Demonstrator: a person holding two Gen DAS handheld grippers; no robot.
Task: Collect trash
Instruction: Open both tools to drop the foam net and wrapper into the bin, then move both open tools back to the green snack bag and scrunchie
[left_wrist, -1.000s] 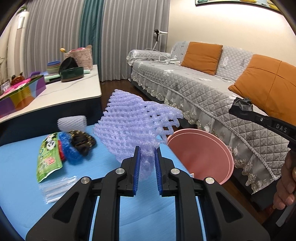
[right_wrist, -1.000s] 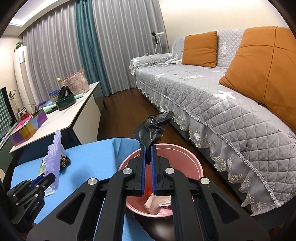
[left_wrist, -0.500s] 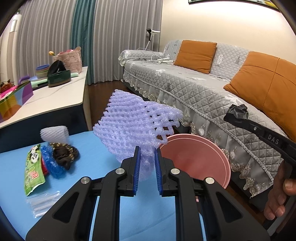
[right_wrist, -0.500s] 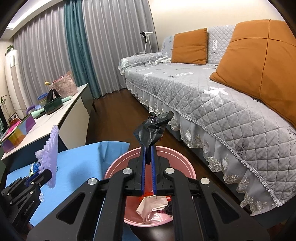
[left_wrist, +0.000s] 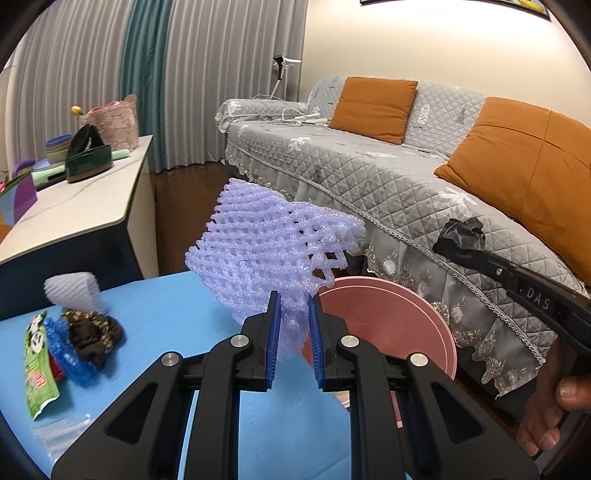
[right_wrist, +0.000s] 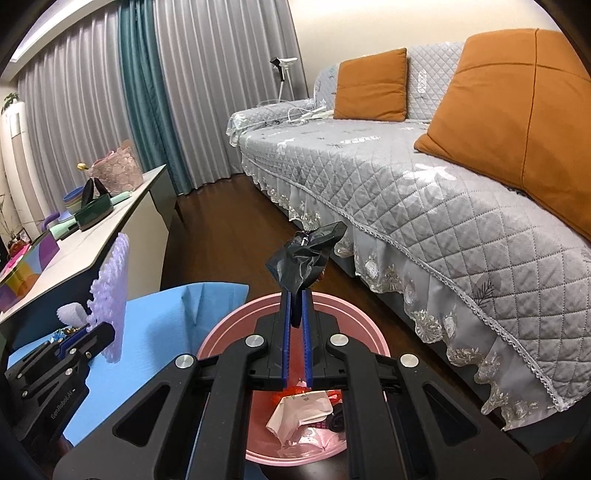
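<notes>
Over pink bin (right_wrist: 229, 328) | left gripper (left_wrist: 293, 325) clamps foam net (left_wrist: 269, 251) | right gripper (right_wrist: 295, 317) clamps black bag (right_wrist: 306, 254)

Lilac lattice-patterned foam net (left_wrist: 269, 247), black plastic bag (right_wrist: 306, 254), pink bin (right_wrist: 229, 332), blue tablecloth (left_wrist: 166, 306), grey quilted sofa cover (right_wrist: 424, 192), orange cushions (left_wrist: 373, 103)

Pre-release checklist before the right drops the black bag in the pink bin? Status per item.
1. Right gripper shut on black bag: ok.
2. Bag over pink bin opening: ok in right wrist view.
3. Bin has room; some trash at the bottom: ok.
4. Left gripper shut on purple foam net: ok.
5. Left off to the side of the drop path: ok.
6. Bag will fall free of the jaws: cannot tell.
</notes>
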